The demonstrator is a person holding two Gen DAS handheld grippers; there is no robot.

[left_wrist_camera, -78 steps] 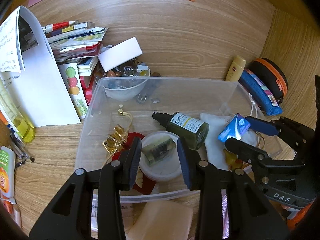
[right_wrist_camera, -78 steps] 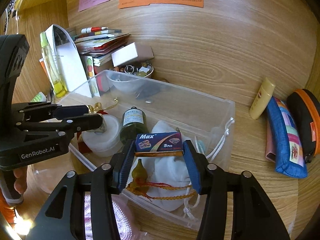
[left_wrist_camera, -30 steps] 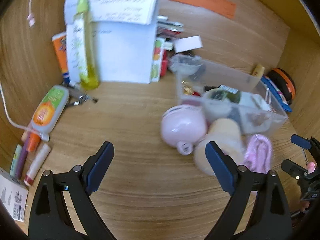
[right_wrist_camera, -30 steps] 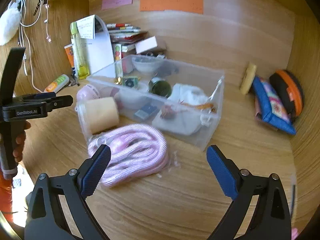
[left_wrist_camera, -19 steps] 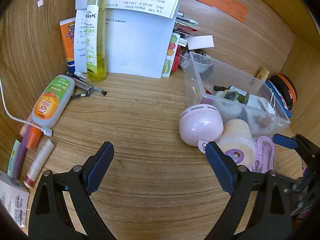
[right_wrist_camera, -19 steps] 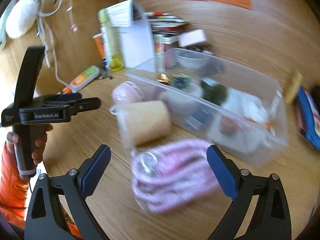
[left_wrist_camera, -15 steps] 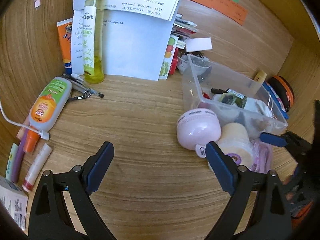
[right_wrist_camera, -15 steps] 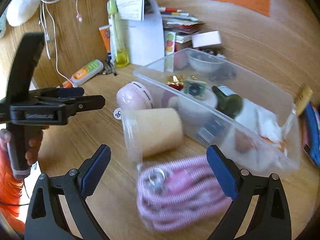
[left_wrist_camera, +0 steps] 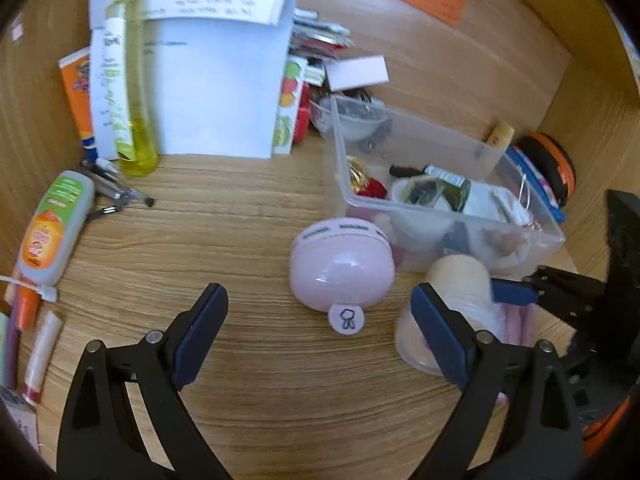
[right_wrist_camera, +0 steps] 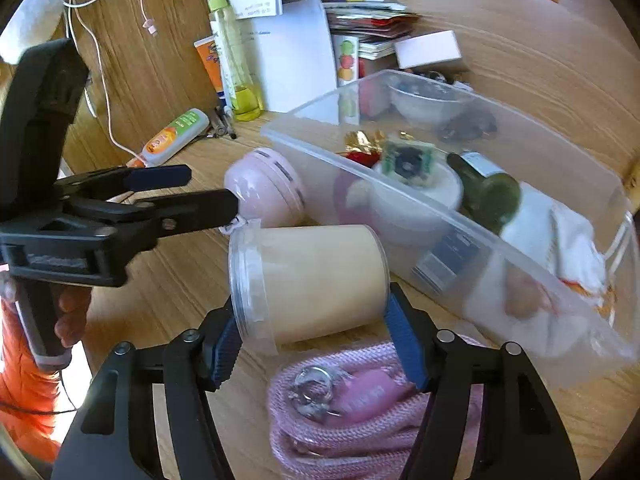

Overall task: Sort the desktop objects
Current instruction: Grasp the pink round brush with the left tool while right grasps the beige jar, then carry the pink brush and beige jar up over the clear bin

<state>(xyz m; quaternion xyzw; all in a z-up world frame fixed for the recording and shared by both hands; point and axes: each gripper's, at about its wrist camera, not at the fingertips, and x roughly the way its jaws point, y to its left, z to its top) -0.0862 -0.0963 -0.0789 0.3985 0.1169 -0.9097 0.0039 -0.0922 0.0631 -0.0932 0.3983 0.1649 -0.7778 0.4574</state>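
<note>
A cream-filled clear jar (right_wrist_camera: 312, 280) lies on its side on the wooden desk, in front of the clear plastic bin (right_wrist_camera: 440, 216). My right gripper (right_wrist_camera: 314, 328) is closing around the jar, with its blue pads (right_wrist_camera: 404, 340) meeting the lid and the base. A bundled pink cord (right_wrist_camera: 360, 432) with a key ring lies just below it. A pink egg-shaped case (left_wrist_camera: 340, 264) rests left of the jar (left_wrist_camera: 460, 284). Just in front of the case, my left gripper (left_wrist_camera: 318, 300) stands wide open above the desk with nothing held. The bin (left_wrist_camera: 440, 204) holds a dark green bottle, a white tub and cloth.
At the back left stand a yellow spray bottle (left_wrist_camera: 132, 92) and white papers (left_wrist_camera: 216, 92), with books and a small bowl behind the bin. An orange-green tube (left_wrist_camera: 52, 232) and pens (left_wrist_camera: 116, 192) lie at the left. Pouches (left_wrist_camera: 548, 168) sit right of the bin.
My right gripper has come down and forward onto the cream jar, and its jaws have narrowed from wide open onto the jar's ends. The left gripper has drawn nearer the pink case.
</note>
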